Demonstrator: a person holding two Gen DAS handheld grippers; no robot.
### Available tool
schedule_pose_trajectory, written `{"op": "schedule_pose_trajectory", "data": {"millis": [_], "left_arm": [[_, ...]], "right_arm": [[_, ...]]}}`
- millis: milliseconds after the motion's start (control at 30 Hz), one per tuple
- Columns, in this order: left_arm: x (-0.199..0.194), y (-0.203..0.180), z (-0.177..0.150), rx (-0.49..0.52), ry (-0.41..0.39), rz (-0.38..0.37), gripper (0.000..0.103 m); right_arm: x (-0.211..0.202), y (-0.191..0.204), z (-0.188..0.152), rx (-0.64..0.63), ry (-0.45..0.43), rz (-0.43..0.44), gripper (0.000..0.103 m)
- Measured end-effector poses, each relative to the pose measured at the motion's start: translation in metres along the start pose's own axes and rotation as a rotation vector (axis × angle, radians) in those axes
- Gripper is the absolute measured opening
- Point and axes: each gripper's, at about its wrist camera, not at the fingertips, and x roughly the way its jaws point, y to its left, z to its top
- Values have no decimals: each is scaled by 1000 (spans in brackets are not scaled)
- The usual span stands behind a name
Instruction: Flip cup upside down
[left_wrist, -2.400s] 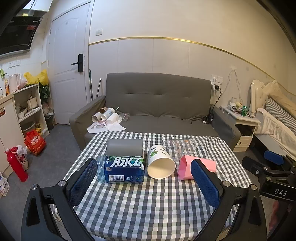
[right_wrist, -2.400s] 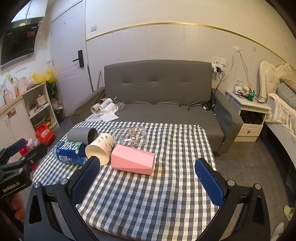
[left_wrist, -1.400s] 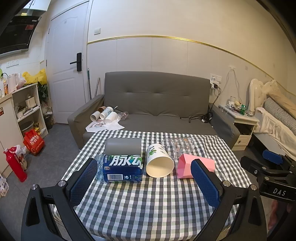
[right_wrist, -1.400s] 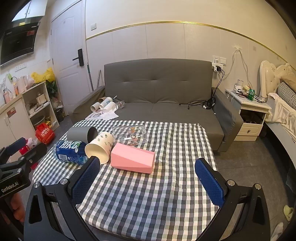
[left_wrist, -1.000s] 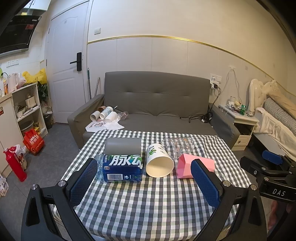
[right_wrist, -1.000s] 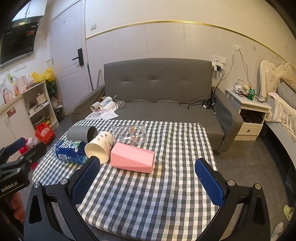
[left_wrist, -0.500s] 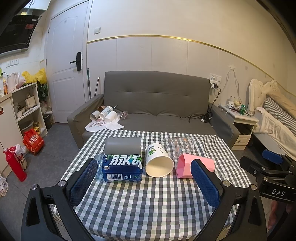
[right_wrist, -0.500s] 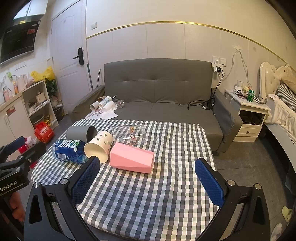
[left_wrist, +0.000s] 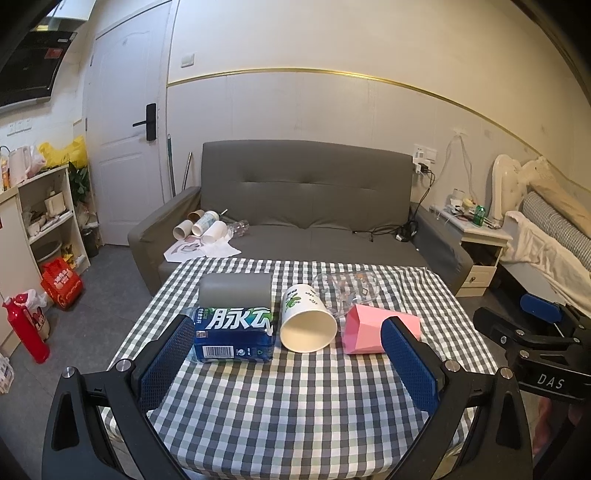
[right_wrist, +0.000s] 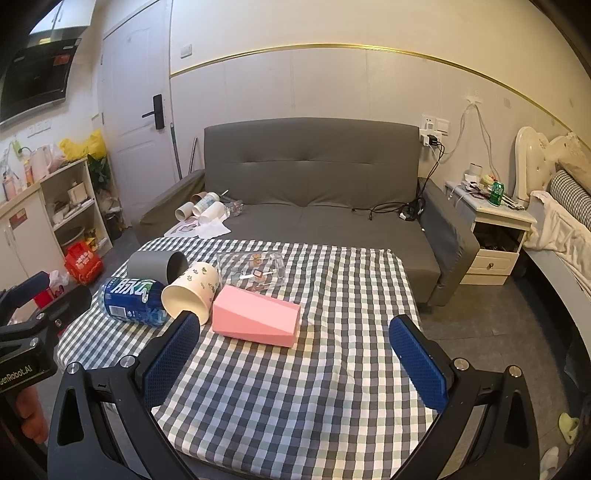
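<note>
1. Grippers first: left gripper (left_wrist: 289, 360) hangs over the near edge of the table (left_wrist: 295, 406), jaws spread wide, nothing between them. Right gripper (right_wrist: 295, 354) the same, jaws wide apart and empty, over the near right part of the table.
2. Each gripper shows in the other's view: right one at the far right edge of the left wrist view, left one at the far left edge of the right wrist view.
3. Checked cloth (right_wrist: 303, 369) covers the tabletop; the near half is bare cloth.
4. Paper cup (left_wrist: 307, 324), white with green leaf print, lies on its side mid-table, mouth facing the near edge. Not flipped yet, no gripper touching it.
5. Left of the cup: blue-label bottle (left_wrist: 232, 334) on its side, touching or just beside it, cannot tell which.
6. Right of the cup: pink box (right_wrist: 256, 316) lying flat, just beside it.
7. Behind the bottle: grey cylinder (left_wrist: 235, 291) on its side.
8. Behind the cup and box: clear plastic container (right_wrist: 251, 271).
9. Past the table's far edge: grey sofa (left_wrist: 306, 206) with paper cups and papers on its left seat.
10. Far right: white nightstand (right_wrist: 491, 229).
</note>
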Motion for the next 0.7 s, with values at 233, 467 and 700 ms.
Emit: {"op": "schedule_pose_trajectory", "data": {"millis": [233, 467, 700], "left_arm": [[-4, 7, 2, 0, -32, 14, 103], [12, 38, -2, -34, 12, 112, 103], [42, 65, -3, -79, 113, 182, 103]], "right_arm": [[2, 0, 1, 4, 5, 4, 103], [6, -5, -1, 20, 22, 13, 103], [18, -5, -4, 17, 49, 17, 103]]}}
